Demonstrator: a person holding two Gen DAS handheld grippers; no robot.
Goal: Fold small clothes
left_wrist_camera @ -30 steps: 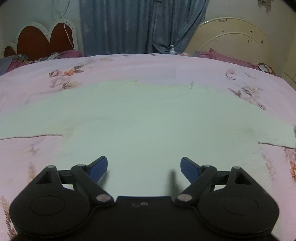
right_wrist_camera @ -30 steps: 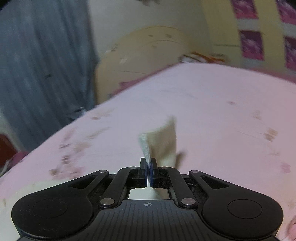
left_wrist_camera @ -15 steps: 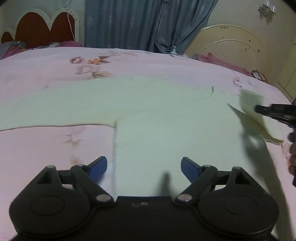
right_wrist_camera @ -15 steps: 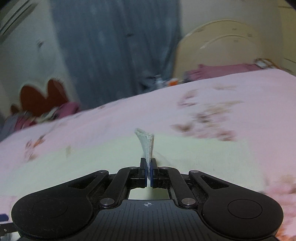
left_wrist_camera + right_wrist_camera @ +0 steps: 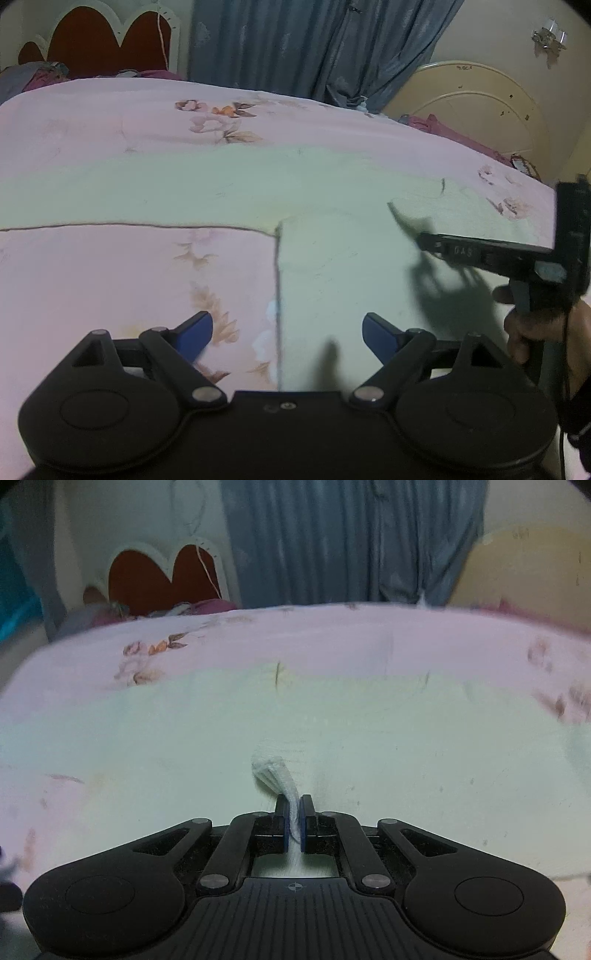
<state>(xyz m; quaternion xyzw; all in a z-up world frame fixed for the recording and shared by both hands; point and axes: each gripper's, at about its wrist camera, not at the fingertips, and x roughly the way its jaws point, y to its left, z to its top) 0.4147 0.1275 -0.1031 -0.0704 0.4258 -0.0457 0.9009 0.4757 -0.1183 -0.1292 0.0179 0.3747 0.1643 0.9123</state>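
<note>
A pale green garment (image 5: 351,266) lies spread flat on the pink floral bedspread (image 5: 110,280); it also fills the middle of the right wrist view (image 5: 369,746). My left gripper (image 5: 287,332) is open and empty, low over the garment's left edge. My right gripper (image 5: 294,808) is shut on a bunched fold of the garment's edge (image 5: 277,775), held just above the cloth. It also shows at the right of the left wrist view (image 5: 423,236), over the garment's right part.
A red heart-shaped headboard (image 5: 96,40) and blue curtains (image 5: 314,48) stand beyond the bed. A cream rounded headboard (image 5: 476,110) with pink bedding is at the far right. The bedspread extends left of the garment.
My right gripper has carried the garment's edge leftward over the garment and lowered it near the cloth. My left gripper has shifted left, to the garment's left edge.
</note>
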